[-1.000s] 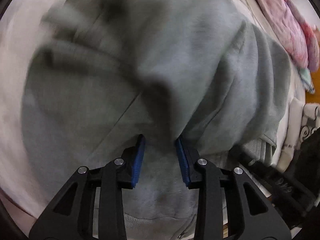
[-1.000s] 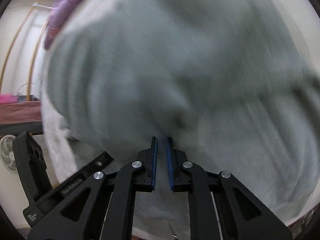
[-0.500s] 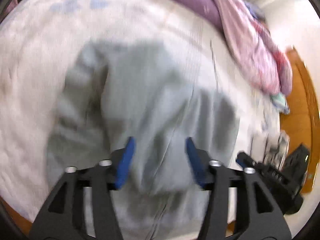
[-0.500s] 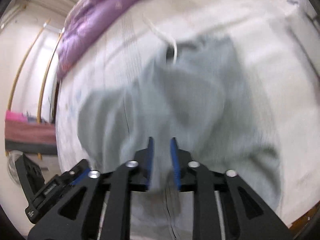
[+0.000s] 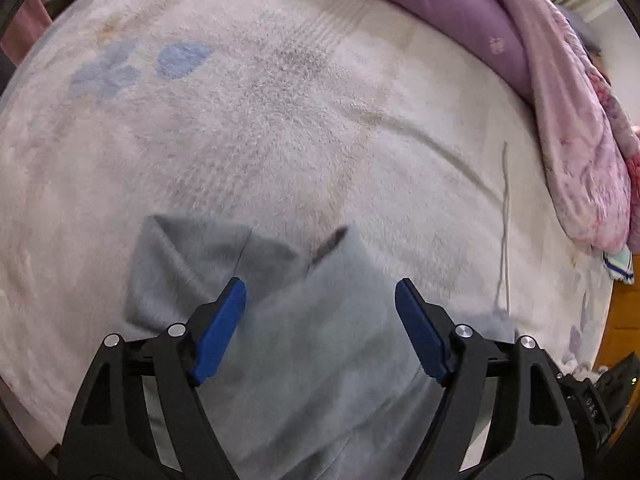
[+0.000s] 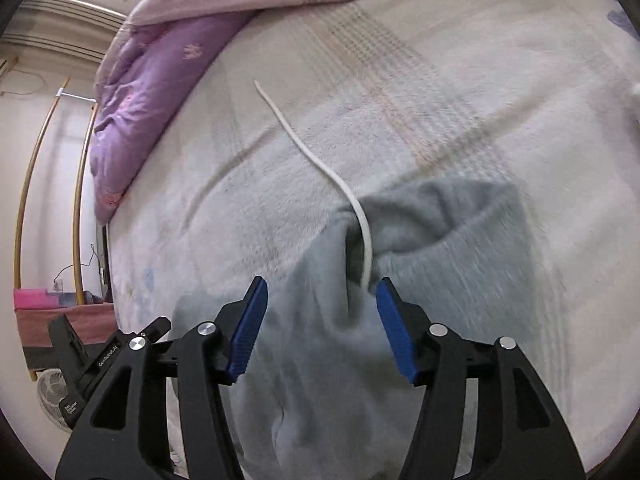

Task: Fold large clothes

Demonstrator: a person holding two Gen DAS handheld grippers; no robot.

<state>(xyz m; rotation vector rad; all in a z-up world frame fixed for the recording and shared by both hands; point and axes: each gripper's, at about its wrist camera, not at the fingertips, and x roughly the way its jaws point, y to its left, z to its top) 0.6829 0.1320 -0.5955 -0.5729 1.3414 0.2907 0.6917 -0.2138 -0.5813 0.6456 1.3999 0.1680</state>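
A grey hooded sweatshirt (image 5: 312,344) lies on a pale fleece blanket (image 5: 280,128) that covers a bed. In the left wrist view it spreads below and between the fingers, its far edge reaching a little past the fingertips. In the right wrist view the sweatshirt (image 6: 420,264) shows its hood opening just beyond the fingertips, and a white drawstring (image 6: 320,160) runs out of that opening and trails away from the fingers across the blanket (image 6: 400,80).

The left gripper (image 5: 320,320) has its jaws opening; the blue pads (image 5: 218,332) stand wide apart above the cloth and do not press on it. The right gripper (image 6: 320,320) also has its jaws opening, its blue pads (image 6: 246,328) apart, with the fabric seen between them but not pinched.

Beyond the fingers and to the right in the left wrist view, a purple and pink quilt (image 5: 560,100) is bunched along the far edge of the bed. In the right wrist view the same quilt (image 6: 160,64) lies beyond and left of the fingers. Left of the right gripper a fan (image 6: 50,396) stands low by the wall.
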